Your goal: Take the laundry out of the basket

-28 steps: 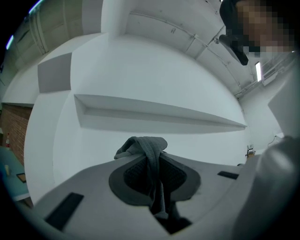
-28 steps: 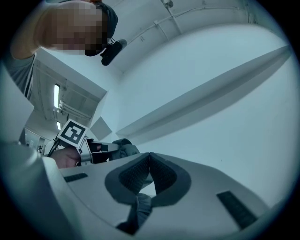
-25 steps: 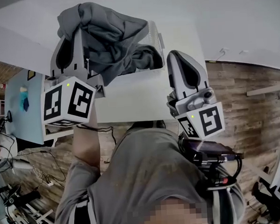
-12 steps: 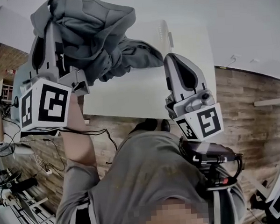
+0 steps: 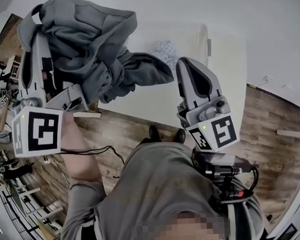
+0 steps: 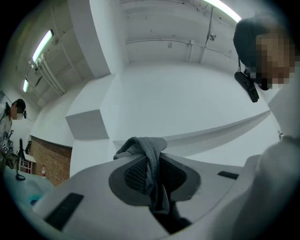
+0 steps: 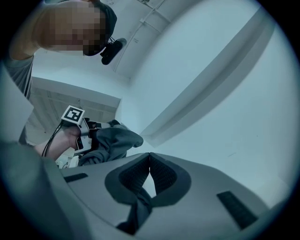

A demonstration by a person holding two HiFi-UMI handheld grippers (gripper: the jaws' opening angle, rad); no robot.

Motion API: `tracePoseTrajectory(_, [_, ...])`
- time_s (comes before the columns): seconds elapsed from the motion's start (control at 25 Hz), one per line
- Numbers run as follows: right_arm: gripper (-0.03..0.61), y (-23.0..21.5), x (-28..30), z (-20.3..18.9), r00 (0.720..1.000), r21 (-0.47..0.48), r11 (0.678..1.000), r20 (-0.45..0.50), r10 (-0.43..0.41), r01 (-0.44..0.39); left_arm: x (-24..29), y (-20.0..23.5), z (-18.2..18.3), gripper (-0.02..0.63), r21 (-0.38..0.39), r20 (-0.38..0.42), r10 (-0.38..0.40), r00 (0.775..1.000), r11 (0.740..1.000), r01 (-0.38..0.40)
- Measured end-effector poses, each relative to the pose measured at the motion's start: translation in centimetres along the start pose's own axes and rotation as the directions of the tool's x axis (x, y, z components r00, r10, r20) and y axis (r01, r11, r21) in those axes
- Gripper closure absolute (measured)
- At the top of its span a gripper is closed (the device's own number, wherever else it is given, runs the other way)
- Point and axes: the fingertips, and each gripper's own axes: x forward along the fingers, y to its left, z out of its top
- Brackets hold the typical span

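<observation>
Grey garment [image 5: 88,45] up at 11 o'clock in head view, clear of basket [image 5: 205,39] at 1 o'clock. Bunched fold pinched tight in left gripper [image 6: 151,161]. Right gripper [image 7: 149,157] clenched shut at tips; dark fold low in throat, cloth or not unclear. Probably light, soft, limp: sleeve dangling toward 3 o'clock. Low slip risk with thick fold pinched. Best taken at bunched seam or hem, not single layer. Patterned cloth [image 5: 164,50] at 12 o'clock, seemingly in basket.
</observation>
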Motion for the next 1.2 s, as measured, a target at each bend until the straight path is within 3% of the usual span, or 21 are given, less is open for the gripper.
tracePoseTrajectory(0.36, [0.571, 0.9, 2.8, -1.8, 0.997, 0.039, 0.997, -0.042, 0.068, -0.066, -1.7, 2.8, -0.6, 0.56, -0.012, -0.032, 0.073, 0.997, 0.997, -0.073])
tracePoseTrajectory(0.72, [0.571, 2.8, 4.1, -2.4, 0.994, 0.033, 0.994, -0.045, 0.101, -0.1, -3.1, 4.6, -0.2, 0.56, 0.0, -0.033, 0.08, 0.996, 0.997, -0.08])
tracePoseTrajectory(1.2, [0.571, 5.3, 5.5, -3.5, 0.996, -0.053, 0.998, -0.081, 0.028, -0.032, -4.1, 7.9, -7.8, 0.56, -0.104, -0.166, -0.019, 0.986, 0.995, 0.002])
